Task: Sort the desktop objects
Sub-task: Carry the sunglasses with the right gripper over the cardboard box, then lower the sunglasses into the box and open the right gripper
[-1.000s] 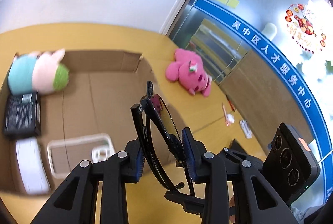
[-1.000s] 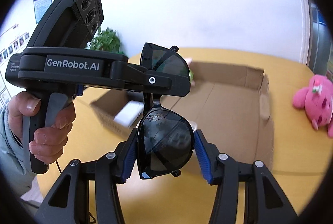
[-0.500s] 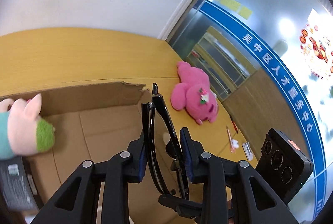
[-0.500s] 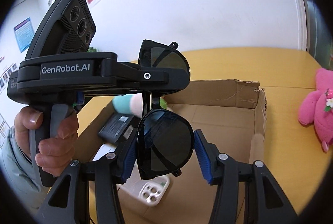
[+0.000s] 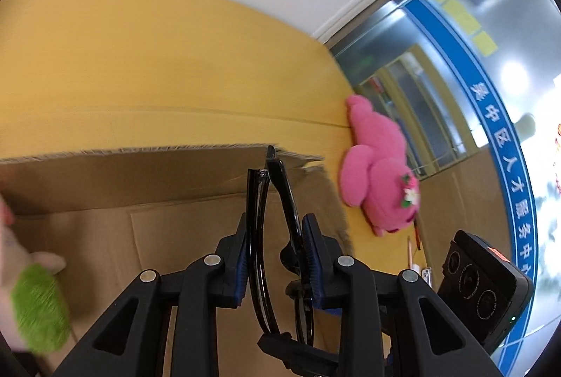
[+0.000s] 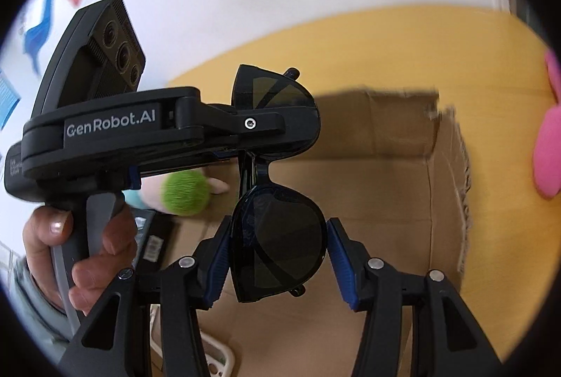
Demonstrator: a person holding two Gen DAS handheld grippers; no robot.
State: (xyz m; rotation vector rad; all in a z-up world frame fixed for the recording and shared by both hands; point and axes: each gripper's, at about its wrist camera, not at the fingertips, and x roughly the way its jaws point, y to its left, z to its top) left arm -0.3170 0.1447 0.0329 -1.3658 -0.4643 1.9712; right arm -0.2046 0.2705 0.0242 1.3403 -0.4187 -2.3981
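My left gripper: matte black linkage arms, silver rivets, blue ribbed pads. Its body bears white "GenRobot.AI" lettering and a three-lens camera block. My right gripper — the same black arms, blue pads, silver rivets. My left hand — bare skin, grey sleeve cuff.

You see black sunglasses with dark lenses, a brown cardboard box, a yellow desk, a pink plush toy at its right edge, and blue gripper pads.
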